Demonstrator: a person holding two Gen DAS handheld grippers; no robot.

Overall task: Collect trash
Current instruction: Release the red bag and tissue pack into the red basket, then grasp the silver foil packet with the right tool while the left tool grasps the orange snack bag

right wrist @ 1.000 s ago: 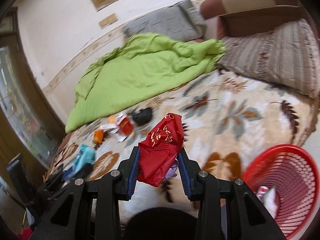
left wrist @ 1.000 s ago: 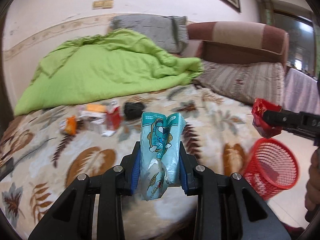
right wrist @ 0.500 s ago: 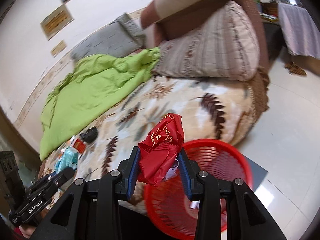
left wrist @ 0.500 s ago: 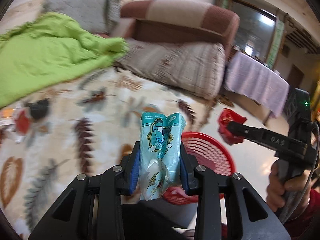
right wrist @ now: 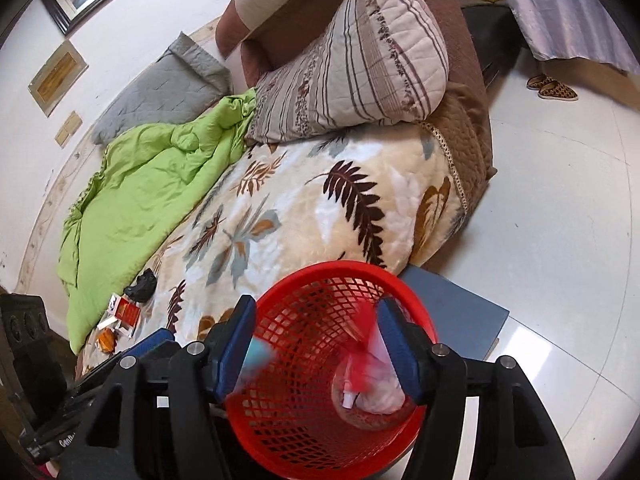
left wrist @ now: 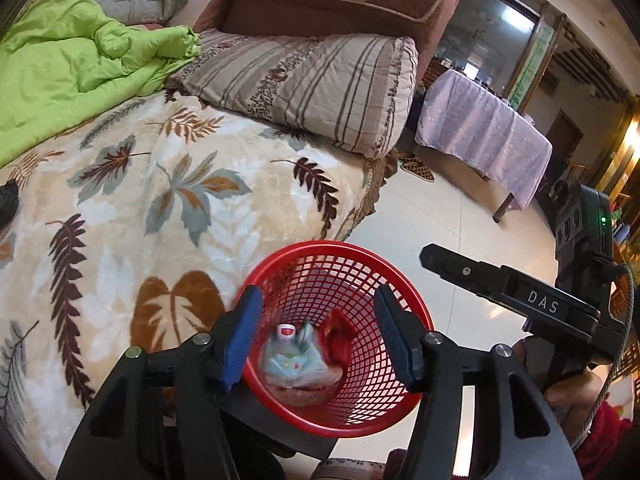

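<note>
Beside the leaf-patterned bed (left wrist: 168, 208), a red basket (left wrist: 404, 308) is standing; left gripper (left wrist: 320, 336) and right gripper (right wrist: 316, 344) are hovering above, fingers spread wide, wrappers (left wrist: 292, 356) lying inside.

The red basket (left wrist: 338, 276) sits on the floor (right wrist: 560, 216), close against the bed (left wrist: 160, 184). Its top is wide open, and wrappers (left wrist: 296, 356) lie only at the bottom. The left gripper (left wrist: 318, 336) and the right gripper (right wrist: 318, 344) both hang over it, jaws spread wide. The bed blocks one side. On the other side the floor is bare up to a covered table (left wrist: 484, 136) and slippers (right wrist: 550, 86).
</note>
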